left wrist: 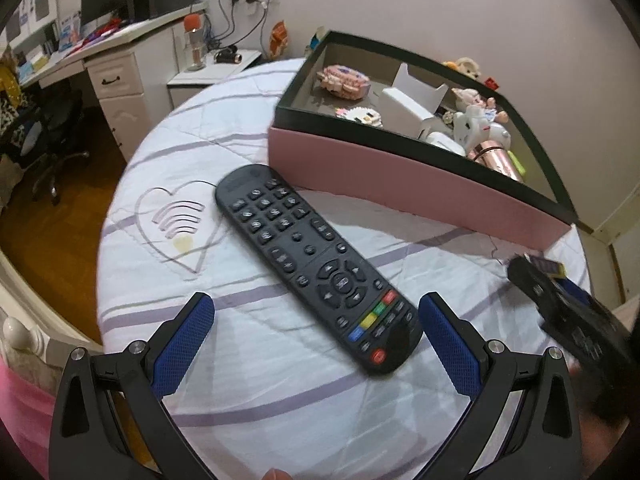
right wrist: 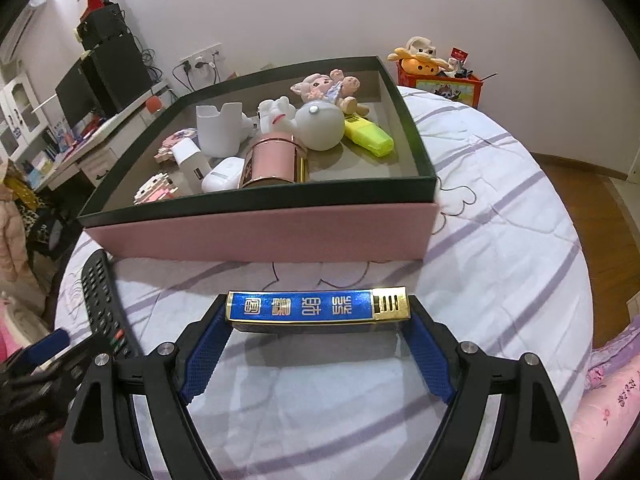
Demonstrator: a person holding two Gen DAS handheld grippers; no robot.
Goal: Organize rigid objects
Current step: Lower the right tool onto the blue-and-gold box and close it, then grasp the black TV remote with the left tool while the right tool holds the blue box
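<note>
Bedroom backdrop: pale wall, white desk with monitor, and a round bed under a white quilt [right wrist: 500, 240] with lavender stripes.

Pink box [right wrist: 264, 236] with dark rim, standing on the quilt, already loaded with figurines, a pink tin and a yellow highlighter [right wrist: 368, 136].

Black remote control [left wrist: 316, 268] flat on the quilt just before the box, lying diagonally, its coloured-button end between the spread, empty fingers of the left gripper [left wrist: 316, 328]. Probably stiff plastic, light, smooth-sided; best pinched across the narrow width near mid-length (buttons likely to give slightly under a pad).

Blue-and-gold lighter [right wrist: 316, 308] clamped end to end in the right gripper [right wrist: 318, 322], above the quilt, short of the box wall. Likely hard, glossy, prone to slipping (a firm squeeze advisable).
</note>
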